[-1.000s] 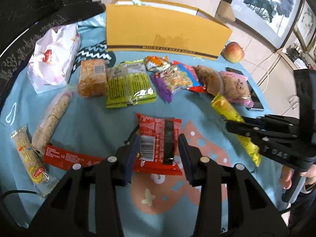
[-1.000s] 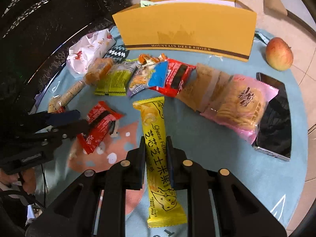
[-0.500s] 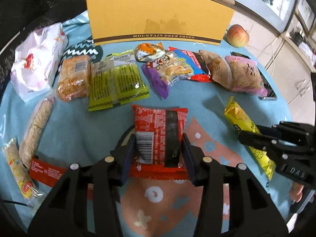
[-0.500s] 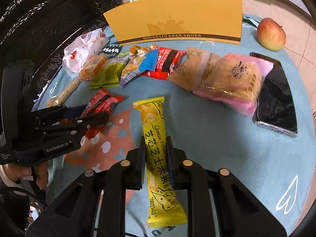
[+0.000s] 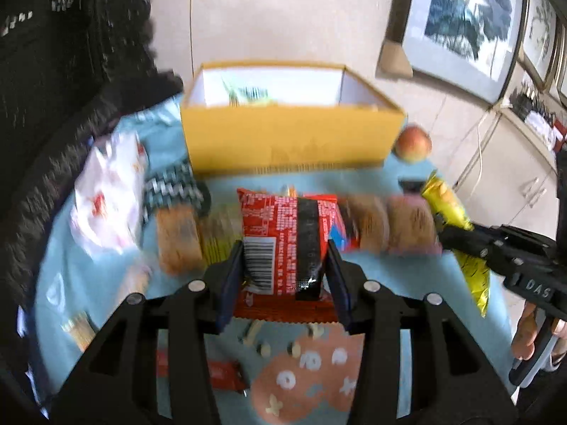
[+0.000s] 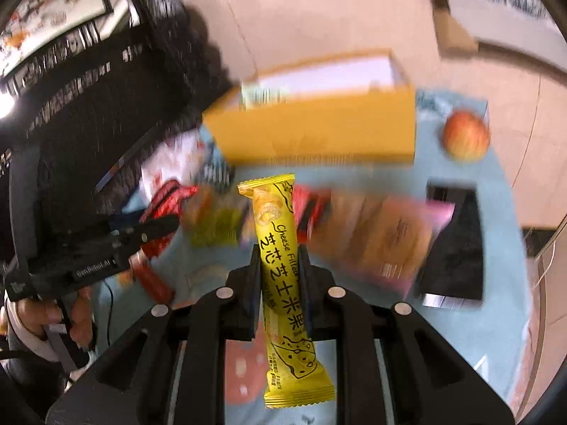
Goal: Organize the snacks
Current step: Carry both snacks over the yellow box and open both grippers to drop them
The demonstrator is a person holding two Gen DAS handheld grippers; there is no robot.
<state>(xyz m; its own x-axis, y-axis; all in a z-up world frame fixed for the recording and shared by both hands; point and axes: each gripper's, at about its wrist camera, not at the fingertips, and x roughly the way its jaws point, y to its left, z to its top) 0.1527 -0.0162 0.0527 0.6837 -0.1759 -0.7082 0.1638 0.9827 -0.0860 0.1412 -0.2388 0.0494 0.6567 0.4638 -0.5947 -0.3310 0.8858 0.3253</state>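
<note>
My left gripper (image 5: 283,265) is shut on a red snack packet (image 5: 283,237) and holds it lifted above the table, facing the open yellow shoe box (image 5: 290,134). My right gripper (image 6: 280,269) is shut on a long yellow cheese-filled snack bar (image 6: 280,265), also lifted and facing the yellow box (image 6: 319,131). The right gripper with the yellow bar (image 5: 457,219) shows at the right of the left wrist view. The left gripper with the red packet (image 6: 163,209) shows at the left of the right wrist view. A green packet (image 5: 248,94) lies inside the box.
Several snack packets (image 5: 372,223) lie in a blurred row on the blue tablecloth (image 5: 407,265) before the box. A white bag (image 5: 106,198) lies left. An apple (image 6: 466,134) and a black phone (image 6: 457,248) lie right. Framed pictures (image 5: 467,17) lean behind.
Both grippers have risen off the table with their snacks and tilted up toward the box, whose open top now shows. The view is motion-blurred.
</note>
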